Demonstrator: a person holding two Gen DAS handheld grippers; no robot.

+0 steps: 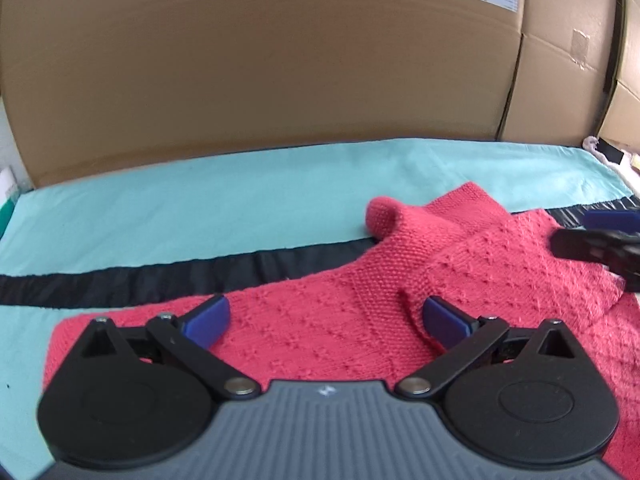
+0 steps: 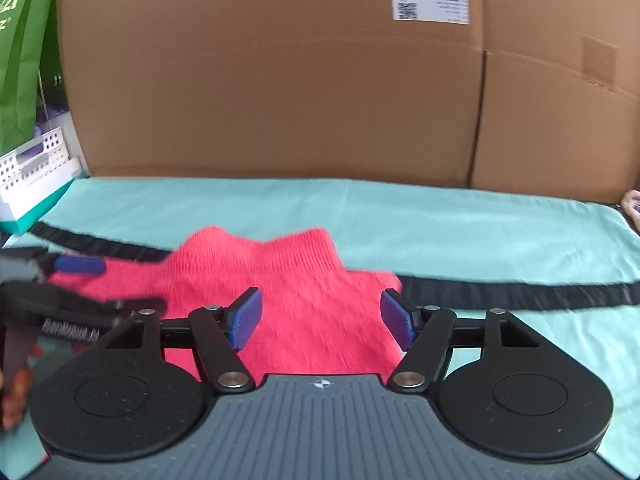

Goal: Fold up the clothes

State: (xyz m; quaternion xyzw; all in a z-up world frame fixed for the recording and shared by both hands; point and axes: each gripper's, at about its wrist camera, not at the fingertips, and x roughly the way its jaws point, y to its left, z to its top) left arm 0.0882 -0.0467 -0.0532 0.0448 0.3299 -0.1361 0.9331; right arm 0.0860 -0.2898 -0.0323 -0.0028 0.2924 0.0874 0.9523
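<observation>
Closest to us, our left tongs [image 1: 326,320] stand wide apart, their blue pads [image 1: 208,320] hovering low over a pink knitted sweater [image 1: 340,312] with nothing between them. Our right tongs [image 2: 320,316] are likewise spread apart and grip nothing, poised above the same sweater [image 2: 288,292], which shows blurred in the right wrist view.

Just beyond the pads, the sweater lies crumpled on a turquoise sheet [image 1: 180,200] covering the table. In the left wrist view a sleeve or flap is folded over the body, and a rounded cuff [image 1: 382,214] sticks up at its far edge. Our right tongs [image 1: 600,240] enter that view from the right, low over the sweater's far side. In the right wrist view our left tongs [image 2: 80,280] show at the left edge, beside the sweater's left part.

Under and beyond the sweater a black fabric band [image 1: 120,280] runs across the sheet from left to right; the sweater overlaps it in the middle.

Farther back, past the bare stretch of sheet, large cardboard boxes [image 1: 280,60] stand upright along the table's far edge, one carrying a white shipping label [image 2: 430,3]. At the far left of the right wrist view we see a white perforated basket [image 2: 32,160] and a green bag [image 2: 20,60] behind it.
</observation>
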